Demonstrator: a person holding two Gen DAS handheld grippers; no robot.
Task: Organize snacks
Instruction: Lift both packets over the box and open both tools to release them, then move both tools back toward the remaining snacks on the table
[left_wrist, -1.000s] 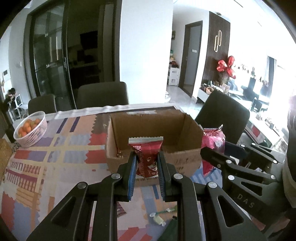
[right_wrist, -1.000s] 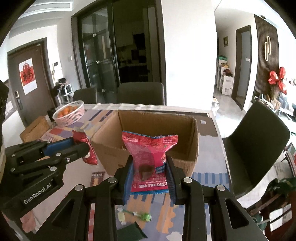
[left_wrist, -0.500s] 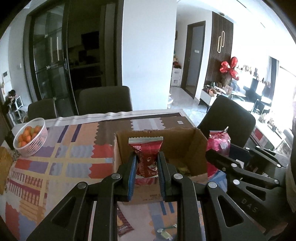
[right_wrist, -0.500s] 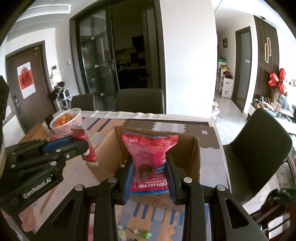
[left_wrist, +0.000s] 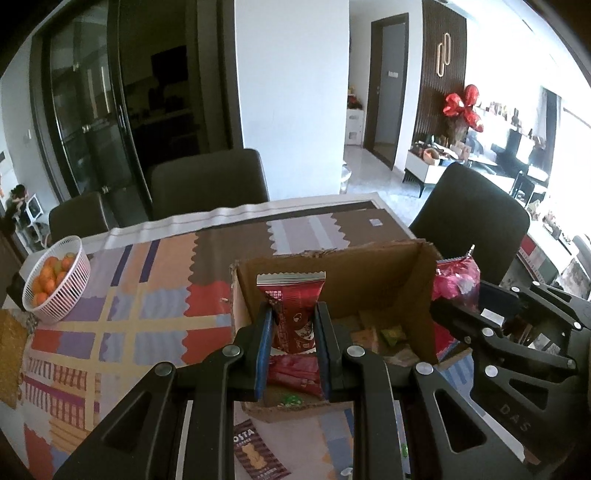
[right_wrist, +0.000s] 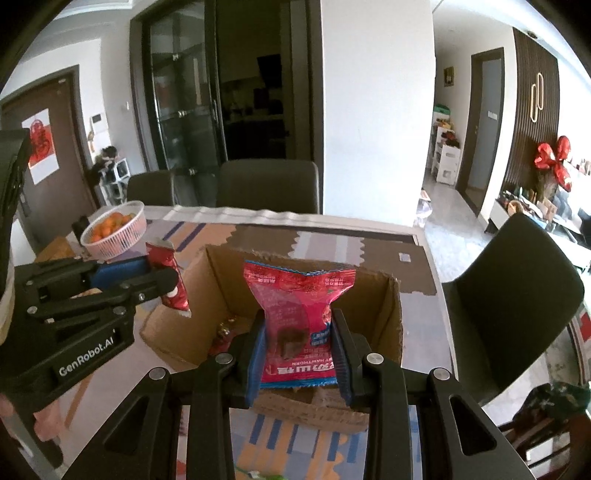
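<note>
An open cardboard box stands on the patterned tablecloth with several snack packets lying inside. My left gripper is shut on a dark red snack packet and hangs over the box's near left part. My right gripper is shut on a bright pink hawthorn snack bag, held upright above the box's near edge. Each gripper shows in the other's view: the left gripper with its red packet at the box's left wall, the right gripper with the pink bag at the box's right wall.
A white basket of small oranges sits at the table's far left. A Costa coffee sachet lies on the cloth in front of the box. Dark chairs stand at the far side and right of the table.
Both grippers have moved forward with their packets, from in front of the box to over its opening. The box now sits lower and closer in both views.
</note>
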